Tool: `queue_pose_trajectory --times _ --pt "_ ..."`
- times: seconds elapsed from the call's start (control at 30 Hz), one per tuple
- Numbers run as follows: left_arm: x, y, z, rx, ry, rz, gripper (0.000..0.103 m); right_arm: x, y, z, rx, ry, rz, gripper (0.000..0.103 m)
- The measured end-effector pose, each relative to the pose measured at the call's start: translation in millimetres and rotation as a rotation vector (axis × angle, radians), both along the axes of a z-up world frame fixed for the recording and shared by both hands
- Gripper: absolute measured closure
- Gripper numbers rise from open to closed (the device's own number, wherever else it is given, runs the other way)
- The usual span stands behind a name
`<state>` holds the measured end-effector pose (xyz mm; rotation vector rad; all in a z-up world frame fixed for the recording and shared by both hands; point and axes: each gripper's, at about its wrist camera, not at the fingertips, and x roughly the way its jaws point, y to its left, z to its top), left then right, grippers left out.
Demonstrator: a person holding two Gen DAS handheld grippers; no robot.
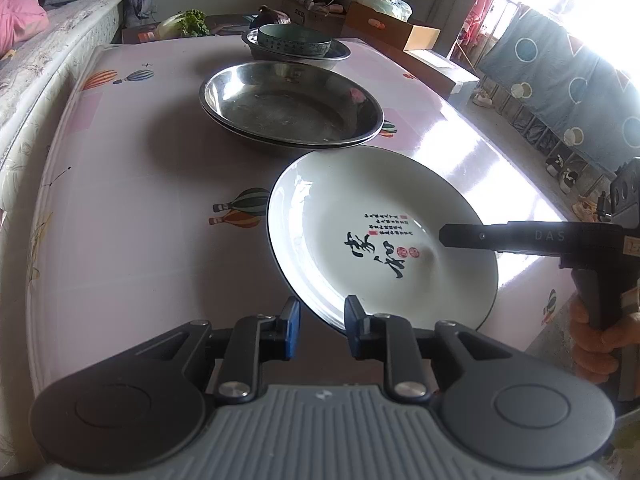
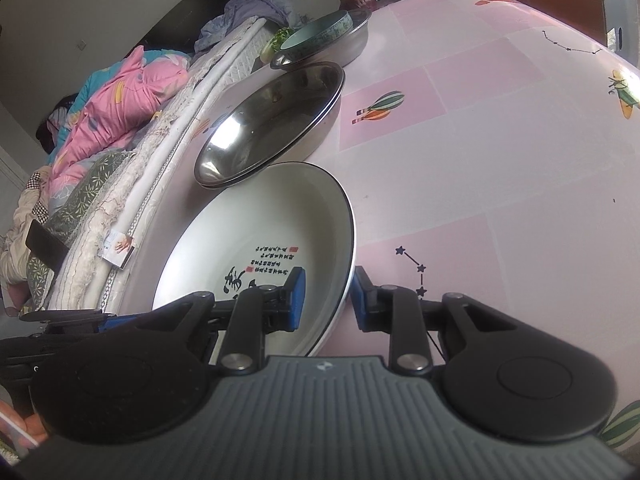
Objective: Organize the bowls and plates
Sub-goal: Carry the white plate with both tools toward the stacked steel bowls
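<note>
- Left tongs [image 1: 322, 326] stand slightly spread; the near rim of the white plate [image 1: 340, 200] is between the pads, with a gap on one side.
- Right tongs [image 2: 328, 300] pinch the plate's other rim, one pad inside and one outside.
- This plate is tilted above the pink table [image 1: 140, 160], just before two stacked steel plates [image 1: 288, 108].
- Farther back, a green bowl [image 1: 294, 40] sits in a steel basin [image 1: 340, 56].
</note>
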<state>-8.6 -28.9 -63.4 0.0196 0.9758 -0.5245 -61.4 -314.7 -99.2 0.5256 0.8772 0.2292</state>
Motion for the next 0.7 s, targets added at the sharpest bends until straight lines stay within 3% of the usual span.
queue_pose_trajectory --times 0.33,0.5,0.7 --pt "6 -6 -6 0.011 0.015 -0.046 0.072 -1 0 1 -0.045 -0.016 -0.001 0.079" --pt "10 -11 -8 0.051 -0.011 -0.066 0.068 -5 8 5 -0.132 -0.036 0.007 0.08" --pt "19 -14 -12 0.077 -0.042 -0.055 0.065 -8 7 4 -0.146 -0.054 0.014 0.08"
